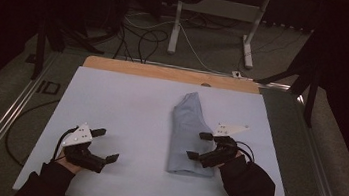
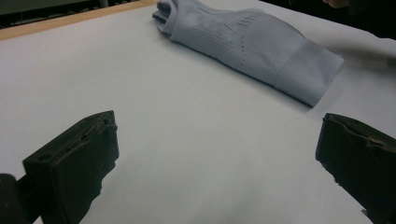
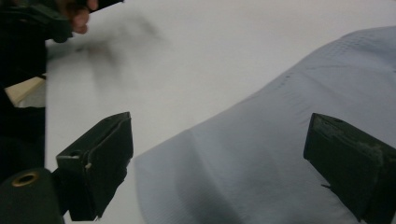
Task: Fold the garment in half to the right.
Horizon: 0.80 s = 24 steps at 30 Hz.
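Observation:
A pale blue sock (image 1: pixel 187 132) lies flat on the white sheet (image 1: pixel 126 107), toe toward the far edge and cuff toward me. My right gripper (image 1: pixel 199 146) hovers open over the cuff end, its jaws wide apart; in the right gripper view the sock (image 3: pixel 289 154) spreads between and under the jaws. My left gripper (image 1: pixel 105 145) rests open near the front left of the sheet, well apart from the sock. In the left gripper view the sock (image 2: pixel 252 44) lies ahead, beyond the open jaws.
The sheet covers a wooden table whose bare edge (image 1: pixel 170 72) shows at the far side. Metal rails (image 1: pixel 3 122) run along both sides. Cables and a white table frame (image 1: pixel 213 12) stand on the floor behind.

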{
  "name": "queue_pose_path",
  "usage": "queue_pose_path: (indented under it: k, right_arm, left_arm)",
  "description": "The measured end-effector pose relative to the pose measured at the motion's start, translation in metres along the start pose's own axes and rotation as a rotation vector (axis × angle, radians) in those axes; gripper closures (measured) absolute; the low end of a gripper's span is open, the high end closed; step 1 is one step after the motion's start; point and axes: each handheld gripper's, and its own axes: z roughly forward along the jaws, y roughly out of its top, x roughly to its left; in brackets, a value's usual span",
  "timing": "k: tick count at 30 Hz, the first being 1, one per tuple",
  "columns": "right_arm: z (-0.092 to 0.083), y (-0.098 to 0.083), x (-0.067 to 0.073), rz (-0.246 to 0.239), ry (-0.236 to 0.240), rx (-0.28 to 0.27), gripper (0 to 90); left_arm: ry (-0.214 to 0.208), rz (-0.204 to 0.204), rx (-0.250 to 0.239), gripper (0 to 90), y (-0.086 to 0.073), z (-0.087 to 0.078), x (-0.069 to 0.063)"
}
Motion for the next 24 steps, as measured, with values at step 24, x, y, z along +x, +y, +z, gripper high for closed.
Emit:
queue_pose_path:
  k: [24]
  right_arm:
    - [-0.034, -0.042, -0.014, 0.032, -0.150, -0.027, 8.5]
  left_arm:
    - [0.023, -0.004, -0.005, 0.6, -0.001, -0.013, 0.002]
